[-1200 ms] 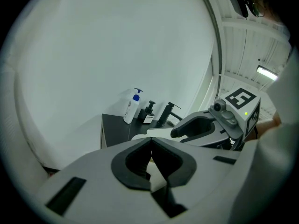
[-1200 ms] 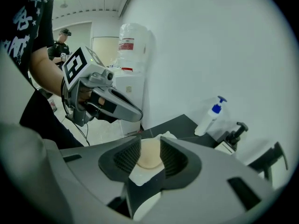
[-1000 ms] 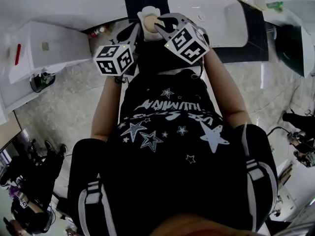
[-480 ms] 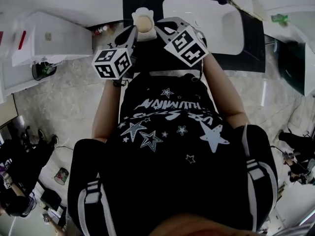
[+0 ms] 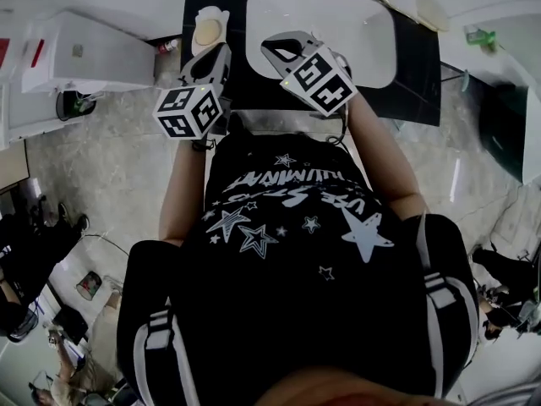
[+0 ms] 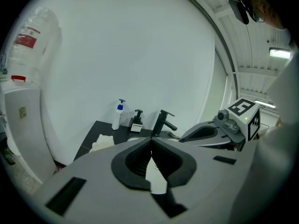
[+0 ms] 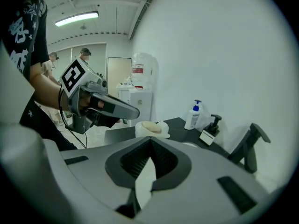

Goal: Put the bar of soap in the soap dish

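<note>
Both grippers have drawn back from the soap dish (image 5: 209, 13), which sits on the black surface (image 5: 241, 83) just left of the basin (image 5: 330, 32) with the bar of soap (image 5: 207, 31) lying in it. On the left gripper (image 5: 216, 53) the jaws are together and empty. On the right gripper (image 5: 269, 46) the jaws have just been closing and now meet on nothing.

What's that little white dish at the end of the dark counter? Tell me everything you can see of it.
The soap dish is white, smooth and glossy-looking, with a wavy, lobed rim. It sits flat at the left end of the black counter, just left of the white sink. A pale tan bar of soap lies in it. Nothing else touches it.
</note>
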Action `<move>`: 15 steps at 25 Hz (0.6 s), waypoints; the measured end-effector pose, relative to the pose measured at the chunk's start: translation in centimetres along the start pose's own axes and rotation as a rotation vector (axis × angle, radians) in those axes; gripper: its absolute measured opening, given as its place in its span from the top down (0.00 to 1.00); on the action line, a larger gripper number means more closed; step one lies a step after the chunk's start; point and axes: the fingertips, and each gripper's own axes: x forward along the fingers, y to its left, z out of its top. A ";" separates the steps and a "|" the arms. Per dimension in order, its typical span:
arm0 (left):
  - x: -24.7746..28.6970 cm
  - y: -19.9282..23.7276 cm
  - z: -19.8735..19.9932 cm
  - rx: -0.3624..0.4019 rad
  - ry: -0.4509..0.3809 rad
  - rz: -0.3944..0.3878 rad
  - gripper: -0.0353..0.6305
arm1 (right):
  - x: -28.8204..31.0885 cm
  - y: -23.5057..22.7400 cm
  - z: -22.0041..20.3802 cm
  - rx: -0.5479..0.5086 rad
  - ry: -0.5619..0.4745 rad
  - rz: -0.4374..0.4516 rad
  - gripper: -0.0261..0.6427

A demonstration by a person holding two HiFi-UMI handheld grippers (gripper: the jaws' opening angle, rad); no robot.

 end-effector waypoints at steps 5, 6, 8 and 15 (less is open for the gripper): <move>-1.4 -4.4 -1.4 0.010 -0.031 0.072 0.93 | -3.8 0.5 -2.7 -0.029 -0.024 0.075 0.95; -1.8 -5.3 -1.8 0.013 -0.039 0.089 0.93 | -4.4 0.7 -3.1 -0.041 -0.029 0.094 0.95; -2.7 -7.0 -2.6 0.022 -0.047 0.115 0.93 | -5.7 1.4 -3.9 -0.064 -0.040 0.131 0.95; -5.8 -10.5 -4.2 -0.019 -0.114 0.243 0.93 | -8.1 3.4 -5.1 -0.132 -0.090 0.239 0.95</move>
